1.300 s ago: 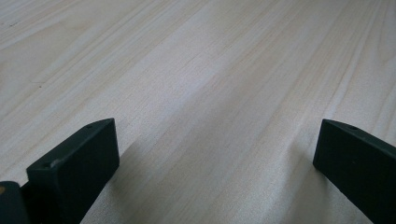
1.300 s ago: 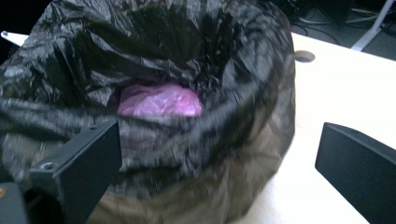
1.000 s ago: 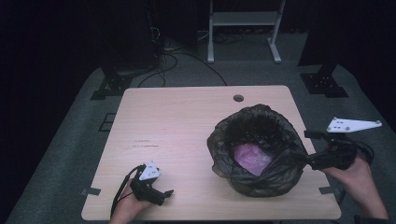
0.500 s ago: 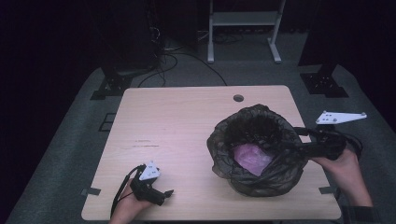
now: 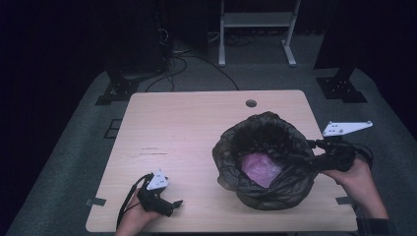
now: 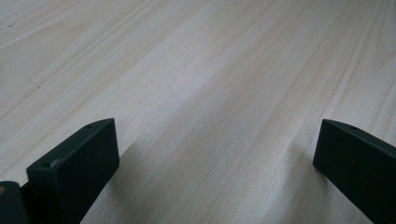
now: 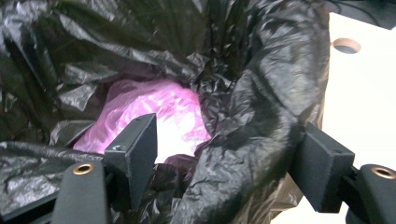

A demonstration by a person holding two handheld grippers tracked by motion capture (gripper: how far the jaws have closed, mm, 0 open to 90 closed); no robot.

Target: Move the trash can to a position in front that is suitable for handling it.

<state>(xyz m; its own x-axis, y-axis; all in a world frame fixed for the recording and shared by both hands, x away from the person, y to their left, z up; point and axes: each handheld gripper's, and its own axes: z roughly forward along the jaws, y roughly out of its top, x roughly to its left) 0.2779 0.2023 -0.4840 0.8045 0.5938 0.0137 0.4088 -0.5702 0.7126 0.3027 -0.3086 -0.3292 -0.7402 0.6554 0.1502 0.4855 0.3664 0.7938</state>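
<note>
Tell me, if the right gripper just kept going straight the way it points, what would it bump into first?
Most likely the black bag: the right gripper has its open jaws either side of the bag's rim fold. The pink bundle lies deeper inside.

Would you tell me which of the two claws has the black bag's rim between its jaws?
The right claw: its open jaws straddle the black bag rim. The left claw stands open over bare table.

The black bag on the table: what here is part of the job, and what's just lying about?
In use:
black bag
pink bag inside it
right tongs, open astride the bag's rim

Just there:
left tongs, open on the table
white stand behind
</note>
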